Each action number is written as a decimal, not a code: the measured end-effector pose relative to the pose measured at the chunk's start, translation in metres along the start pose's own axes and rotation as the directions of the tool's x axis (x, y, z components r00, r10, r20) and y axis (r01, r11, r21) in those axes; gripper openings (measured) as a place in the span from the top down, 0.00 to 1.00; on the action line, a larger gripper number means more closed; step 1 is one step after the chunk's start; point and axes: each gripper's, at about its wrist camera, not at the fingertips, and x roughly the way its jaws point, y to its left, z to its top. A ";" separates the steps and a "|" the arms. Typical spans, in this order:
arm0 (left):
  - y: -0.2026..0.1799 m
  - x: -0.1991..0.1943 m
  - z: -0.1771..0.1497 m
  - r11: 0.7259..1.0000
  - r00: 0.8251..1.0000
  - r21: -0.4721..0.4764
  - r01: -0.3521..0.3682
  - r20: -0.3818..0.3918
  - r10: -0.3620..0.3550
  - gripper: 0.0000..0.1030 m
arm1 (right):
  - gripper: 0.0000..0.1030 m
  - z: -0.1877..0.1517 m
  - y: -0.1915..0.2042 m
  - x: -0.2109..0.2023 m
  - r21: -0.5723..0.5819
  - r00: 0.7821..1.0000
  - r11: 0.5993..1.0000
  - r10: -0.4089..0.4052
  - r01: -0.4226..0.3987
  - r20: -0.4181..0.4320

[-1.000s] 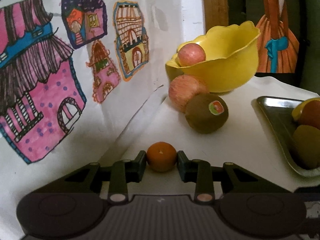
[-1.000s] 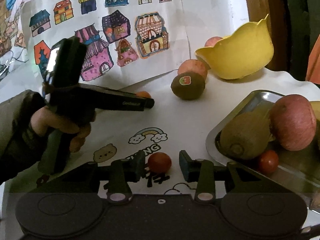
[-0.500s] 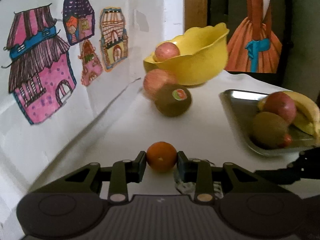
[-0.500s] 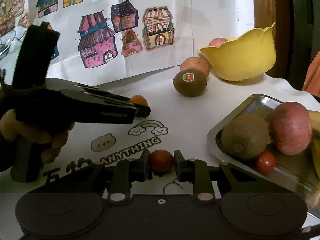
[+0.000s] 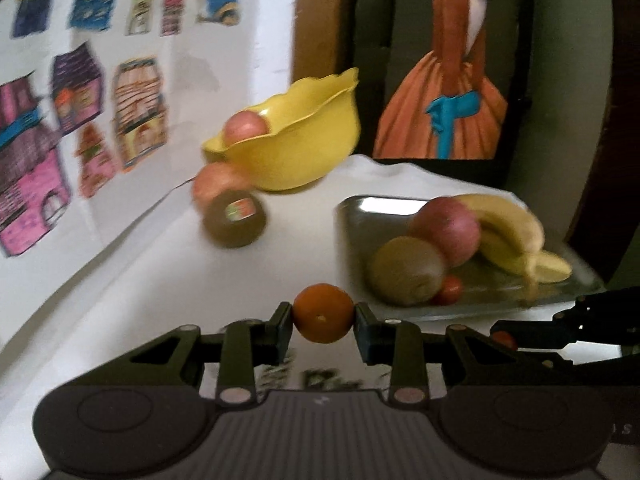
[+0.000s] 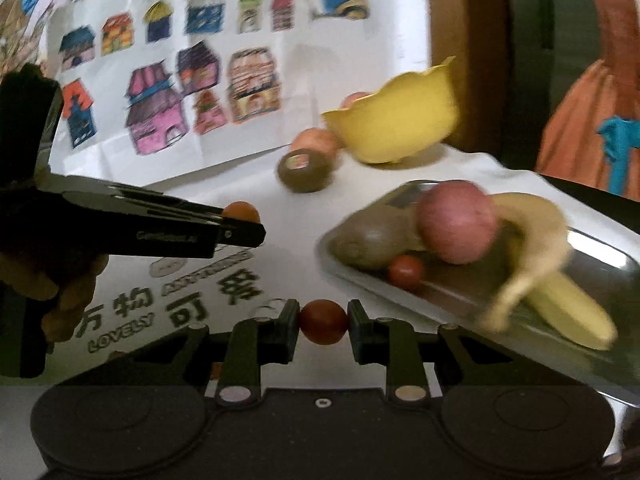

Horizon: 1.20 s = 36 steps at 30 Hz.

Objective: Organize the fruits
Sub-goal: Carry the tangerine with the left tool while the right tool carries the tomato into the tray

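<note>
Fruits are what I am sorting, and I judge I am in the carrying step with both hands loaded. My left gripper (image 5: pixel 324 322) has its jaws clamped on a small orange (image 5: pixel 324 313), which sits squarely between the fingertips, off the cloth. My right gripper (image 6: pixel 323 325) is closed the same way on a small red tomato (image 6: pixel 323 322), also centred between the tips.

Ahead of both sits the metal tray (image 6: pixel 592 248), holding a kiwi (image 5: pixel 406 271), a red apple (image 5: pixel 446 231), a banana (image 5: pixel 508 228) and another little tomato (image 6: pixel 406 272). Farther back a yellow bowl (image 5: pixel 296 152) holds one apple (image 5: pixel 245 127), with a second apple (image 5: pixel 216 188) and a stickered kiwi (image 5: pixel 234 222) loose on the white tablecloth (image 5: pixel 160 280) beside it.

Next, I think, each load wants bringing over the tray's near rim, then lowering before I let go, since round fruit released high could roll off. The free patch near the kiwi looks tight; I would aim carefully.
</note>
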 end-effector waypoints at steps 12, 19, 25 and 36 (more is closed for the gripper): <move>-0.038 0.036 0.023 0.999 0.997 -0.015 0.044 0.057 -0.044 0.65 | 0.73 0.008 -0.048 -0.001 0.017 0.992 0.996 -0.092 0.091 0.080; -0.038 0.052 0.032 0.999 0.996 -0.021 0.032 0.078 -0.030 0.65 | 0.73 0.010 -0.048 0.029 -0.027 0.992 0.995 -0.097 0.099 0.086; -0.041 0.075 0.043 0.999 0.997 -0.013 0.039 0.072 -0.037 0.65 | 0.73 0.008 -0.051 0.037 -0.020 0.990 0.995 -0.099 0.101 0.097; -0.040 0.092 0.041 1.000 0.998 -0.012 0.028 0.059 -0.027 0.64 | 0.73 0.010 -0.053 0.040 -0.011 0.991 0.995 -0.101 0.103 0.092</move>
